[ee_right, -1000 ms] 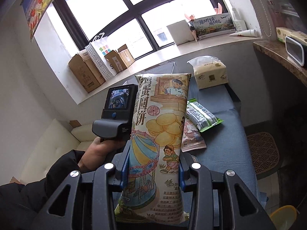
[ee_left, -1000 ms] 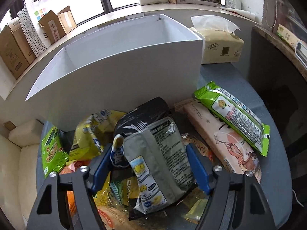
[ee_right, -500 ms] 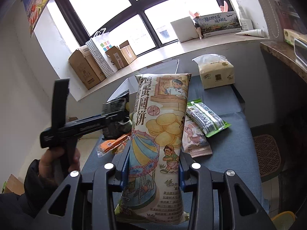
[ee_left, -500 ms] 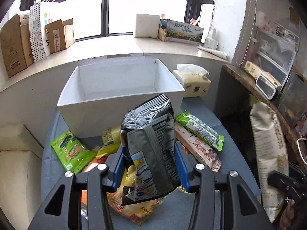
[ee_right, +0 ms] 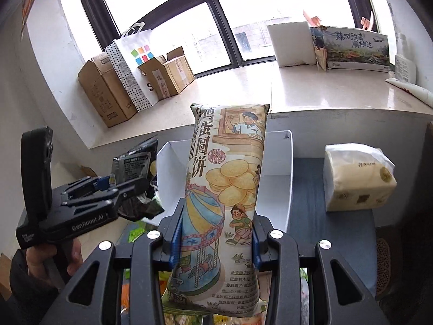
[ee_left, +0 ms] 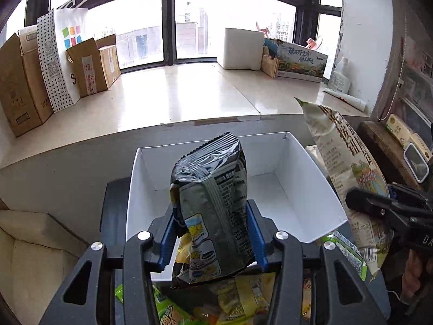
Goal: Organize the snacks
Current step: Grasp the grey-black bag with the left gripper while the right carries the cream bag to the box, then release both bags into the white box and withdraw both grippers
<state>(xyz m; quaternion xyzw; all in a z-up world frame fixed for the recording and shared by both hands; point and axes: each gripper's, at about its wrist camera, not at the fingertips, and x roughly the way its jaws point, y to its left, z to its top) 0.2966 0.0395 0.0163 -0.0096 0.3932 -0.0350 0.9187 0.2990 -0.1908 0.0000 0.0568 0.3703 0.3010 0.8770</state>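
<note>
My left gripper (ee_left: 212,233) is shut on a black and grey snack bag (ee_left: 213,203) and holds it upright above the near wall of the empty white box (ee_left: 305,197). My right gripper (ee_right: 216,238) is shut on a tall cream egg-biscuit pack (ee_right: 227,189), held upright in front of the white box (ee_right: 281,168). The biscuit pack (ee_left: 349,173) also shows at the right of the left wrist view. The left gripper with its bag (ee_right: 132,168) shows at the left of the right wrist view.
Loose snack packs (ee_left: 238,300) lie on the blue table under the grippers. A tissue pack (ee_right: 357,178) stands right of the box. Cardboard boxes (ee_left: 92,65) and a dotted paper bag (ee_left: 59,57) stand on the windowsill behind. A cream sofa (ee_left: 35,254) is at the left.
Both grippers rose and moved toward the white box with their packs. The black bag left the snack pile and now hangs over the box's near wall.
</note>
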